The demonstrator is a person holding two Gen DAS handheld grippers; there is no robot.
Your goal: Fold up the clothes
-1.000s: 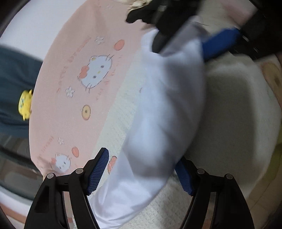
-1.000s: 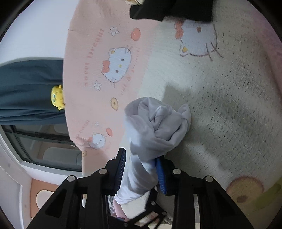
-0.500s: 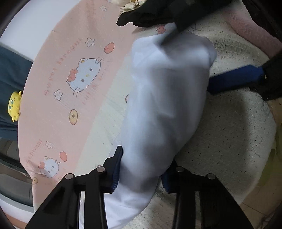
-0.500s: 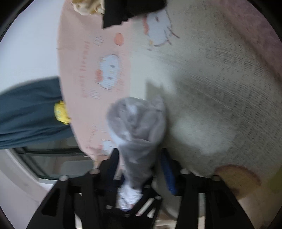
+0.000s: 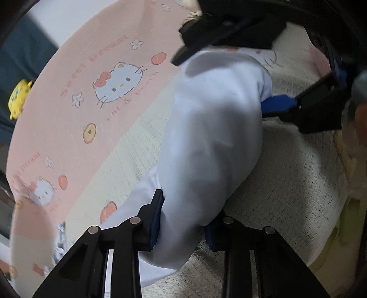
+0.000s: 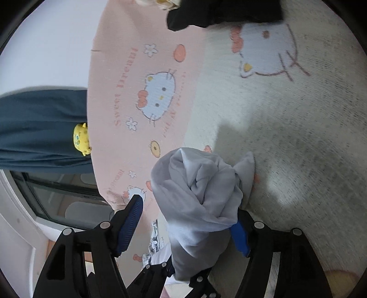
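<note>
Pink cartoon-cat bedding (image 5: 75, 128) fills the left wrist view; the left gripper (image 5: 183, 220) pinches a pale garment (image 5: 213, 142) bunched above the bed, and the right gripper's blue pad (image 5: 278, 104) shows just beside it

Bedding (image 6: 309, 142) again in the right wrist view: the right gripper (image 6: 188, 224), jaws just opened, stands spread, the garment (image 6: 201, 194) against its right pad only; black clothes (image 6: 224, 11) lie beyond

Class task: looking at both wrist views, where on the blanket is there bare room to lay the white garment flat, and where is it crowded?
Free: the cream middle of the blanket, between the pink printed border and the white garment. Crowded: the far edge, where dark clothes lie, and around both grippers.
</note>
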